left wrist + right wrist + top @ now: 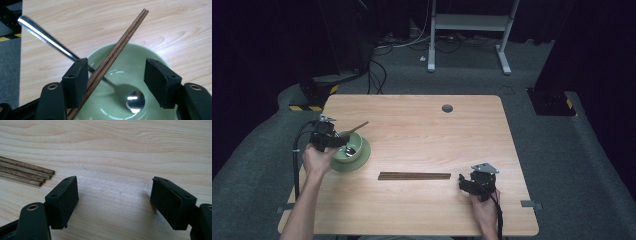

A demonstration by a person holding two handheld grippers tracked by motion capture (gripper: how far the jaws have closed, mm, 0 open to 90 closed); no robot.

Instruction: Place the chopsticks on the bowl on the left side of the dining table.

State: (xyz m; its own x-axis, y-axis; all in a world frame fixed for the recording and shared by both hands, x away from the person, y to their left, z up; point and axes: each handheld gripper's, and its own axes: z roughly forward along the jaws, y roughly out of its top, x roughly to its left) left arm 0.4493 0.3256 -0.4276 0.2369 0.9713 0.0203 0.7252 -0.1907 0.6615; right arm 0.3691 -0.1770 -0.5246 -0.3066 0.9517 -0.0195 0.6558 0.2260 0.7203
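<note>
Left tool [116, 80] released over green bowl [150, 56] at worktop's [422, 125] nine o'clock, chopsticks [113, 53] leaning against one pad, spoon [135, 100] inside. Right tool [113, 202] released, five o'clock.

your left gripper [341, 141] hangs over the green bowl [353, 152] near the table's [422, 120] left edge, chopsticks [357, 127] jutting from the bowl. more chopsticks [414, 175] lie mid-table; your right gripper [469, 183] rests near the front right corner.
</note>
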